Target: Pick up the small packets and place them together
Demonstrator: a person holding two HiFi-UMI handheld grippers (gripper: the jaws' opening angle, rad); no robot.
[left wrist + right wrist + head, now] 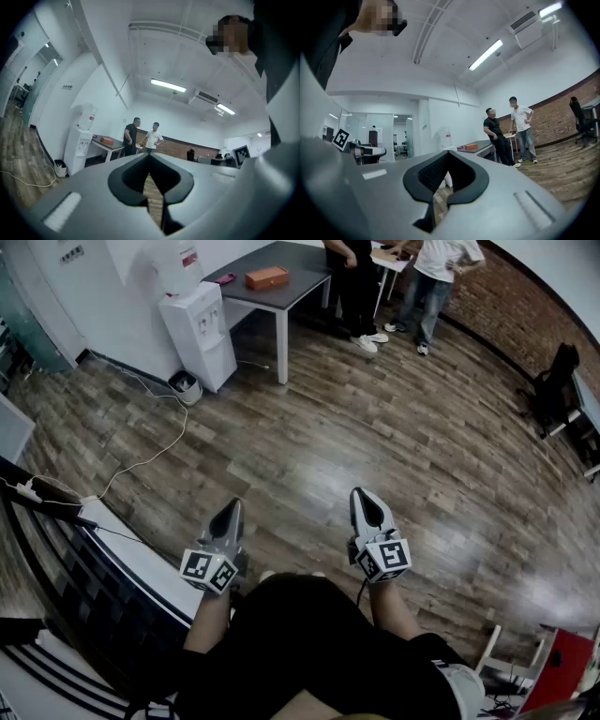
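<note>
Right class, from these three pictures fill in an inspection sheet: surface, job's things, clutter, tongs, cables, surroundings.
Surface: wooden floor; no worktop under the tongs.
Job's things: nothing seen; no small packets.
Clutter: orange box on the grey table; bin on the floor.
Tongs: left tongs shut, empty; right tongs shut, empty; both level.
Cables: white cable trailing across the floor.
Surroundings: water dispenser, two people standing by the table, brick wall.

Left hand-held gripper (232, 510) and right hand-held gripper (363, 497) level, side by side; jaws together, empty
</note>
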